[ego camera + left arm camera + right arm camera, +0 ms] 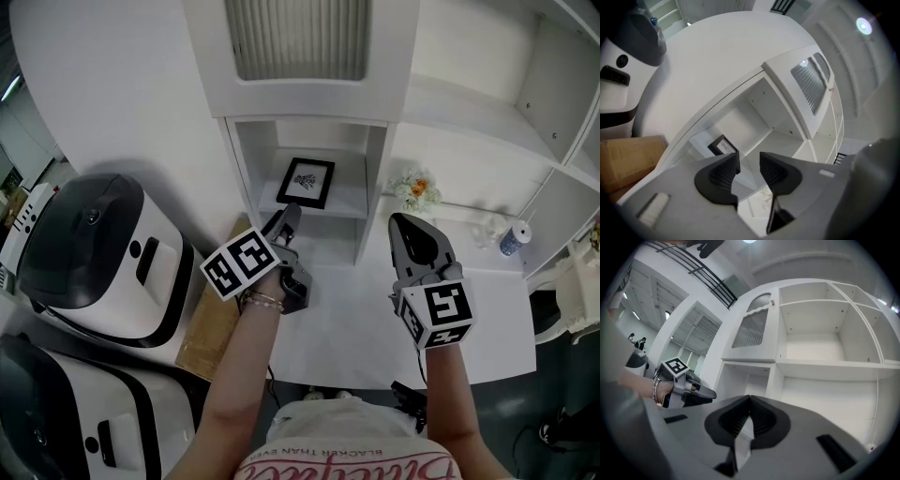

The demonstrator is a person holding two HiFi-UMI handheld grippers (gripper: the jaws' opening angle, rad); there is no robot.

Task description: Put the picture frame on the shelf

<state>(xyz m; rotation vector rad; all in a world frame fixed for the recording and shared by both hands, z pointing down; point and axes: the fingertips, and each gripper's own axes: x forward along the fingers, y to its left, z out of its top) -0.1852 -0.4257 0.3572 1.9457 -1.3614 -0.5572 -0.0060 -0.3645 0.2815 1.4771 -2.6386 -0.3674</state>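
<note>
Head view: one picture frame (307, 182), two tools (291, 215) (397, 223).

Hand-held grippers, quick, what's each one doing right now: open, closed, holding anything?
Left hand-held gripper: open, nothing between the jaws; the picture frame sits on the shelf ahead.
Right hand-held gripper: shut, empty.

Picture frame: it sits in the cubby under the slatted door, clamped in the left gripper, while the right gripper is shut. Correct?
No: the left gripper is not on the picture frame. The left gripper view shows its jaws apart, nothing between them; the frame stands free in the cubby. The right gripper is shut.
</note>
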